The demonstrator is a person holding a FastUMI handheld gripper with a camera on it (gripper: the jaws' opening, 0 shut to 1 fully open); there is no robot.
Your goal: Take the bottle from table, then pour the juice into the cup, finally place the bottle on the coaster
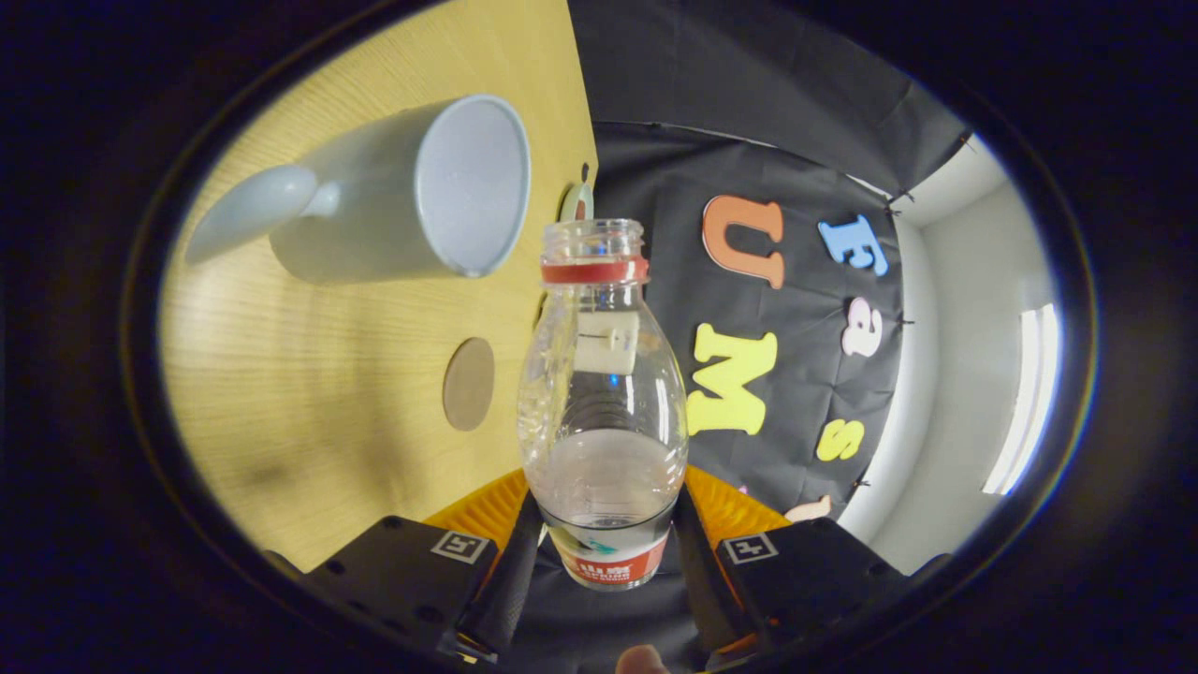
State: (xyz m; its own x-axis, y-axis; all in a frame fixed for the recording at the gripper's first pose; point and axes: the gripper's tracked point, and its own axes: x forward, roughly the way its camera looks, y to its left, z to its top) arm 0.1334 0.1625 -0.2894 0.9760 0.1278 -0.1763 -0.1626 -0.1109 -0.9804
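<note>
fingers [524,562] of my gripper [606,552] clamp the plastic bottle [604,412] from both sides, pressing on its lower body just above the printed label [613,562], as i hold the whole rig rolled over for the pour. that low grip looks deliberate to me: it keeps the neck and mouth free and well ahead of the fingers. the wooden table [309,449] stands on edge beside the bottle, so the tilt reads as steep, close to sideways. the bottle's open mouth [592,234] sits level with the rim of the pale blue-grey mug [412,197] and just beside it, not over the opening as far as i can judge; the mug's handle [248,211] points away from the bottle. a round brown coaster [469,384] lies bare on the table, nearer my fingers than the mug is and apart from the bottle, waiting for the last step.

the bottle itself is clear, ribbed plastic, uncapped, with a red ring [594,271] under the threads. a small amount of pale, nearly colourless liquid [608,477] sits in the lower part of the bottle, near my fingers, nowhere near the neck. i see no stream leaving the mouth. my judgement: pouring stage, with nothing flowing at this instant.
</note>
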